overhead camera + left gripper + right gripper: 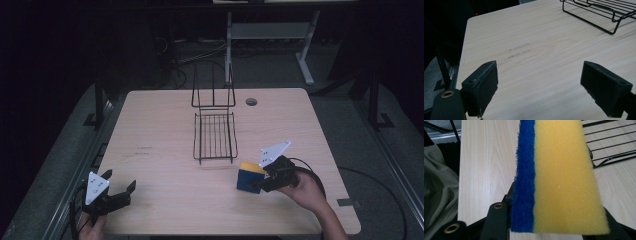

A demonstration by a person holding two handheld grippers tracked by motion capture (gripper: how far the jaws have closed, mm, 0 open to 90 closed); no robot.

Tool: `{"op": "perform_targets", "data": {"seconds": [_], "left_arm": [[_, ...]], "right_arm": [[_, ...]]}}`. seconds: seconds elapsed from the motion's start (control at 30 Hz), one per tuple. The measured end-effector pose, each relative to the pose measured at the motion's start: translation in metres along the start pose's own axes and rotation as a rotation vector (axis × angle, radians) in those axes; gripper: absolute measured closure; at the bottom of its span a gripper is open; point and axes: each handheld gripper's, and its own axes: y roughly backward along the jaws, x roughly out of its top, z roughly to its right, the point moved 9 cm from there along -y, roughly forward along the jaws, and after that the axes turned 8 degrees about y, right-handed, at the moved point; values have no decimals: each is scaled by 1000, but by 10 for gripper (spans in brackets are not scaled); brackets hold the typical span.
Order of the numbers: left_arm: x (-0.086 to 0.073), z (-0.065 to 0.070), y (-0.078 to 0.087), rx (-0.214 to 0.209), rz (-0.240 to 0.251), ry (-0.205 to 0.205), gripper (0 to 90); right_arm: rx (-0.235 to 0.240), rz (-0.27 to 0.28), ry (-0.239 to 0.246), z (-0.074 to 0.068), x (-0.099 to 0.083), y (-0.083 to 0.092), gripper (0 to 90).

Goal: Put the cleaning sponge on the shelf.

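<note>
Yellow-blue sponge [559, 177] clamped between right gripper [261, 183] jaws, near wire rack [215, 136].

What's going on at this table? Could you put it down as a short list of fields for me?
held thing: sponge, yellow with a blue scrubbing layer
held by: right gripper, shut on the sponge
other tool: left gripper, open, nothing between its pads, near the table's front left corner
nearby: black wire rack, at the middle of the table, nothing in it
surface: light wooden table
sponge and rack: apart, sponge in front of the rack's right corner
</note>
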Motion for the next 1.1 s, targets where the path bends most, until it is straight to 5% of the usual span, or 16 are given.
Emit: {"op": "perform_targets", "data": {"seconds": [0.63, 1.1], "left_arm": [[0, -1, 0, 0, 0, -2, 139], [0, 0, -1, -2, 0, 1, 139]], "right_arm": [[14, 17, 33, 14, 25, 4, 561], [39, 45, 57, 39, 55, 10, 561]]}}
